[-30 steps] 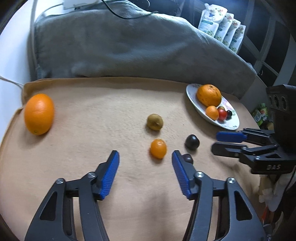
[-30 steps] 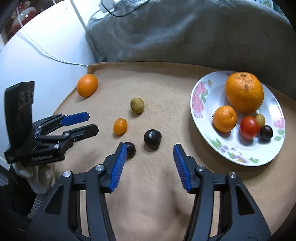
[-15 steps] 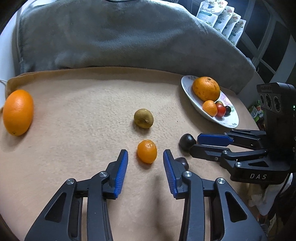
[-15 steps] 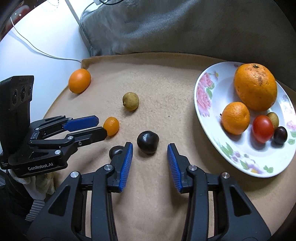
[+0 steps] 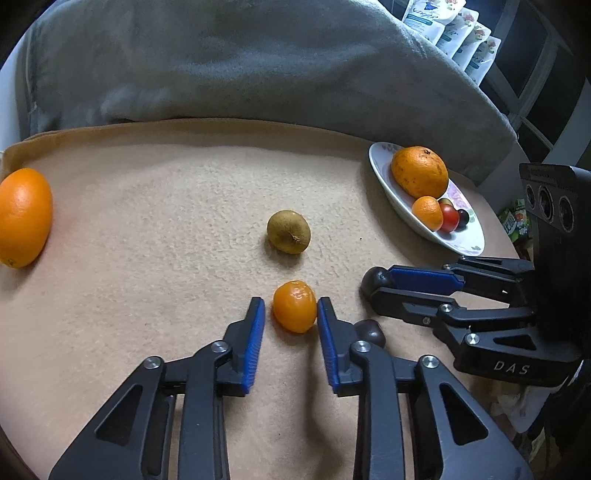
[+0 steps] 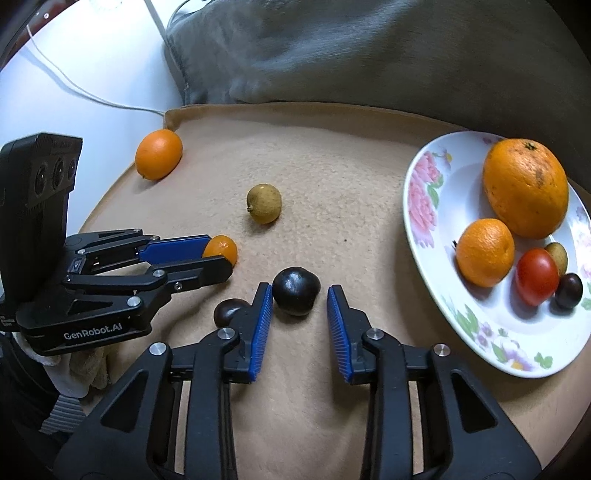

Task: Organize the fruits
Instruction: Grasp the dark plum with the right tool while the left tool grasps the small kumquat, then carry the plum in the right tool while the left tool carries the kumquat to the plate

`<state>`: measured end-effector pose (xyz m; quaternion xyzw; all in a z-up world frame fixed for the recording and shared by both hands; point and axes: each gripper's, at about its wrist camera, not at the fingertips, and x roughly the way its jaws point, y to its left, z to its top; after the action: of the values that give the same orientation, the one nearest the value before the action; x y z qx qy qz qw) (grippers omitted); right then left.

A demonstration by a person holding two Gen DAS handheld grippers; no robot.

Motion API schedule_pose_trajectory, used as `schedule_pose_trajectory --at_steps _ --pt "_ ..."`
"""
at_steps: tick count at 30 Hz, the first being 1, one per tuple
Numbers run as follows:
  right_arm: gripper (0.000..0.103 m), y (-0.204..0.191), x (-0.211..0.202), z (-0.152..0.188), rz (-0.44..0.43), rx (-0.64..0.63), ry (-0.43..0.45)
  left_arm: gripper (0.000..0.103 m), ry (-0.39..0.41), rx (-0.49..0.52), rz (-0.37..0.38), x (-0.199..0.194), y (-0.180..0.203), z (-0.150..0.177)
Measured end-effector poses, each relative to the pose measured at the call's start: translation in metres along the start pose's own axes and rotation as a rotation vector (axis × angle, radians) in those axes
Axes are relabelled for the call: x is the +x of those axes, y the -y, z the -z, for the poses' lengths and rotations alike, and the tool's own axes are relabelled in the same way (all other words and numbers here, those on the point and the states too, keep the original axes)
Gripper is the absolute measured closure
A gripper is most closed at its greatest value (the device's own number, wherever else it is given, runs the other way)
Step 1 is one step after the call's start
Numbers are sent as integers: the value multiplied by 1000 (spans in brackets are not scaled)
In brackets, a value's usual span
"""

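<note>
My left gripper (image 5: 290, 312) is open around a small orange mandarin (image 5: 294, 311) on the tan cloth; its right pad touches the fruit and a gap shows on the left. My right gripper (image 6: 300, 295) is open around a dark round fruit (image 6: 296, 290), touching on the left with a gap on the right. A smaller dark fruit (image 6: 229, 311) lies beside its left finger. A brown-green fruit (image 5: 288, 231) lies further back. A large orange (image 5: 23, 217) lies at the far left. A flowered plate (image 6: 424, 206) at the right holds several fruits.
A grey blanket (image 5: 240, 66) is bunched along the back of the tan cloth (image 5: 147, 206). White pouches (image 5: 454, 26) stand at the back right. A white cable (image 6: 92, 96) runs over the white surface at the left.
Both grippers have moved forward and narrowed. The mandarin now sits between the left fingers and the dark round fruit between the right fingers.
</note>
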<state>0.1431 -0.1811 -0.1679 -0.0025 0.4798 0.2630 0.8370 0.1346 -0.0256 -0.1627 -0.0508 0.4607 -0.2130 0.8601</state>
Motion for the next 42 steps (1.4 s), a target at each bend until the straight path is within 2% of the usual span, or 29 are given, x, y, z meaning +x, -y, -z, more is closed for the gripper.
schedule_pose_trajectory --at_steps 2,13,28,42 --pt "75 -1 2 1 -8 -2 2 81 1 -2 3 0 0 0" --pt "77 -1 -7 4 6 10 30 82 23 -3 -2 -9 3 1" --pt "77 0 -54 10 55 4 129 82 96 42 -1 -37 27 -1" --pt "77 27 -97 20 116 42 191 82 135 89 32 -43 58 -12"
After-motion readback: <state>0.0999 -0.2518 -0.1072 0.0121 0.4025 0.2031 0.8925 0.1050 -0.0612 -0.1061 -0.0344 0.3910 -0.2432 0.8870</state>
